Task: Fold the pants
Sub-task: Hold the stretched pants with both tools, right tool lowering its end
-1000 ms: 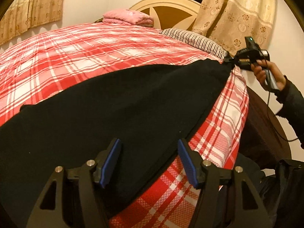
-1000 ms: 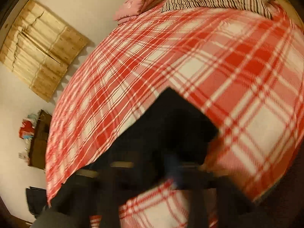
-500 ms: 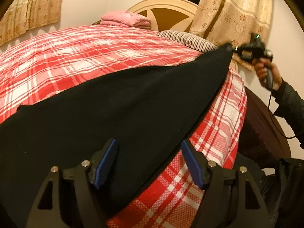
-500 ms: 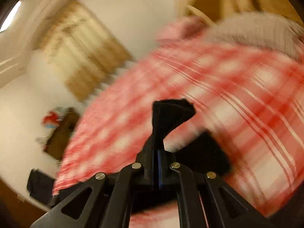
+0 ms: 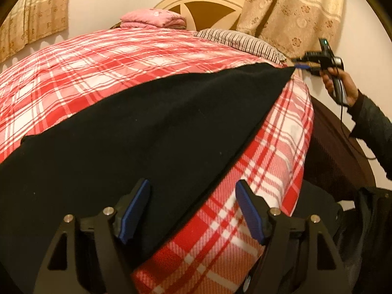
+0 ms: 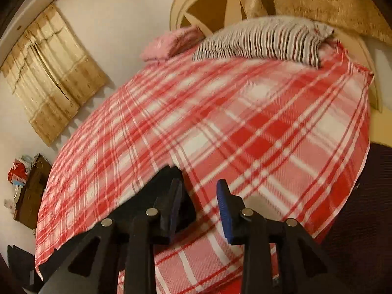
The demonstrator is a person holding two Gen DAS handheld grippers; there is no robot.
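Note:
Black pants (image 5: pixel 137 132) lie spread across the red plaid bed (image 5: pixel 98 56). My left gripper (image 5: pixel 193 210) is open, its blue-padded jaws on either side of the pants' near edge, not closed on it. In the left wrist view my right gripper (image 5: pixel 300 66) sits at the far corner of the pants by the bed's right edge. In the right wrist view my right gripper (image 6: pixel 199 204) is open, and the pants' corner (image 6: pixel 166 174) lies on the bed by its left finger.
A striped pillow (image 6: pixel 264 39) and a folded pink cloth (image 5: pixel 152 19) lie at the headboard (image 5: pixel 203 5). Curtains (image 5: pixel 291 9) hang behind. A dark cabinet (image 6: pixel 27 196) with clutter stands by the far wall. The bed's edge drops off at the right.
My right gripper was shut on the pants' corner and held it raised; now it is open and the corner lies down on the bed. My left gripper stayed open in place.

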